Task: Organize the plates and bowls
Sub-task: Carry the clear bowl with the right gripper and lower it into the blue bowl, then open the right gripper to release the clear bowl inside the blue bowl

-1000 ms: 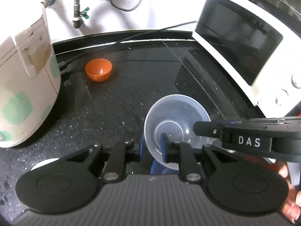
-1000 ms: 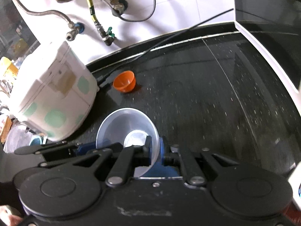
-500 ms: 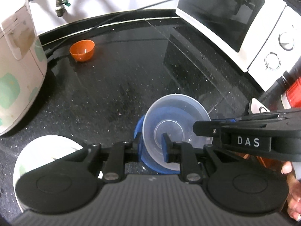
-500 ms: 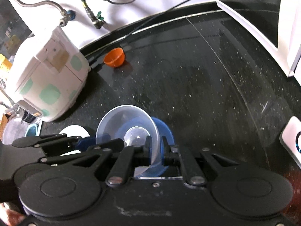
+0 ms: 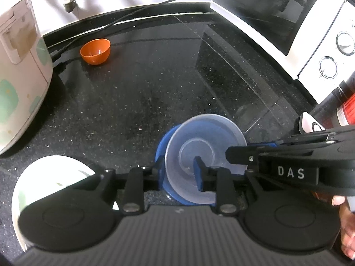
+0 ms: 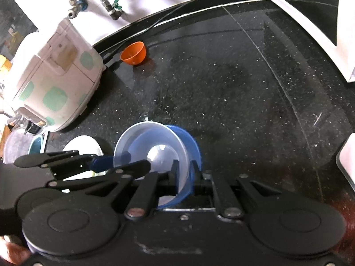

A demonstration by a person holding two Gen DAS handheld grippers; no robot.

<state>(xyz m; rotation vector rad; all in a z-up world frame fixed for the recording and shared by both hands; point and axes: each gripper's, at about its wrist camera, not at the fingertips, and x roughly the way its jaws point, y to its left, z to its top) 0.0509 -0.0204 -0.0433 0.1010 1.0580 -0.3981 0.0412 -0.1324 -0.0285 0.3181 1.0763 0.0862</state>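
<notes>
The left gripper [image 5: 179, 173] is opening its jaws around the clear bowl's [image 5: 206, 141] rim, while the right gripper [image 6: 184, 175] is staying clamped on the opposite rim. The clear bowl is sitting inside the blue bowl [image 6: 190, 141] (both well in front of the orange bowl [image 5: 95, 51]), beside the white plate [image 5: 44, 177].

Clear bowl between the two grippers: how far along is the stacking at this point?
Done: the clear bowl sits over the blue plate. In hand: the right gripper pinches the bowl's rim; the left gripper is opening with the opposite rim between its pads. Left: the orange bowl by the rice cooker and the white plate stand apart, unstacked.
</notes>
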